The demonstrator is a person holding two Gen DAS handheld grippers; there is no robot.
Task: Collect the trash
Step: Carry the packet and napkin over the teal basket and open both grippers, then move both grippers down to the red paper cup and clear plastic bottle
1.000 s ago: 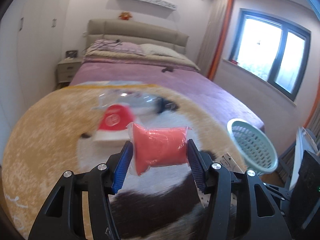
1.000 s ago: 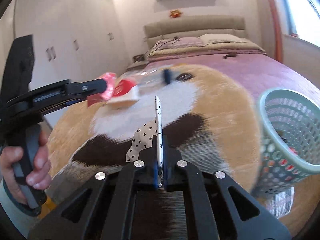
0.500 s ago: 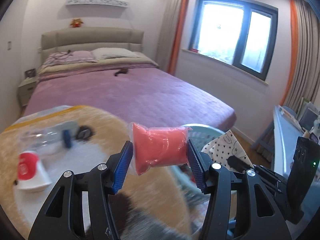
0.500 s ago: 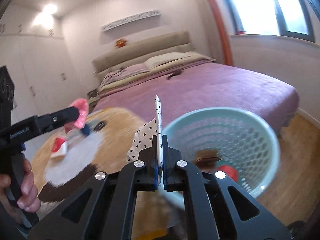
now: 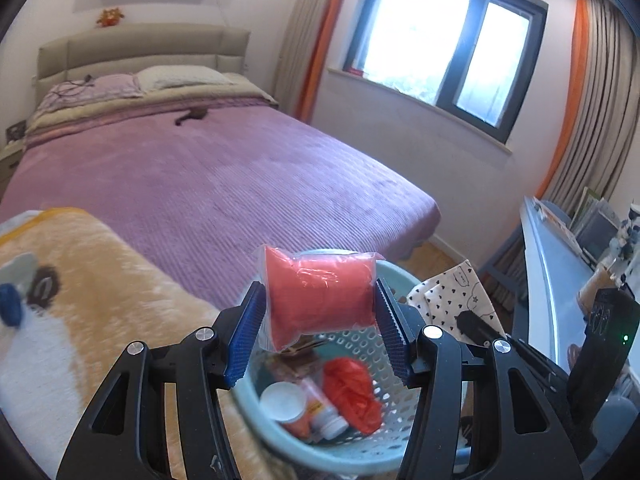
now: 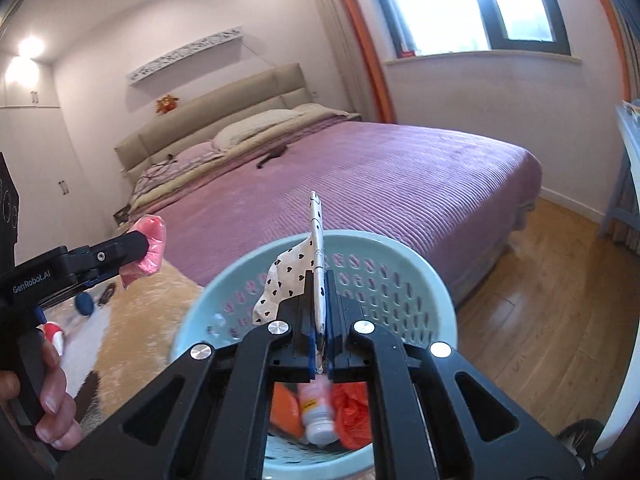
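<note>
My left gripper [image 5: 318,312] is shut on a red plastic packet [image 5: 318,298] and holds it over the near rim of a pale green perforated basket [image 5: 362,452]. My right gripper [image 6: 319,312] is shut on a white wrapper with black hearts [image 6: 288,280], held above the same basket [image 6: 400,256]. The wrapper also shows in the left wrist view [image 5: 452,292]. The basket holds a cup [image 5: 282,400], a small bottle [image 6: 318,416] and crumpled red plastic [image 5: 352,392].
A bed with a purple cover [image 5: 208,176] lies behind the basket. A fluffy orange and white blanket [image 5: 92,300] lies at the left with a red and white cup [image 6: 56,336] on it. A blue desk [image 5: 560,280] stands at the right on wooden floor [image 6: 540,280].
Both grippers swung right from the blanket to the basket, still holding the packet and the wrapper. The basket is now directly beneath them.
</note>
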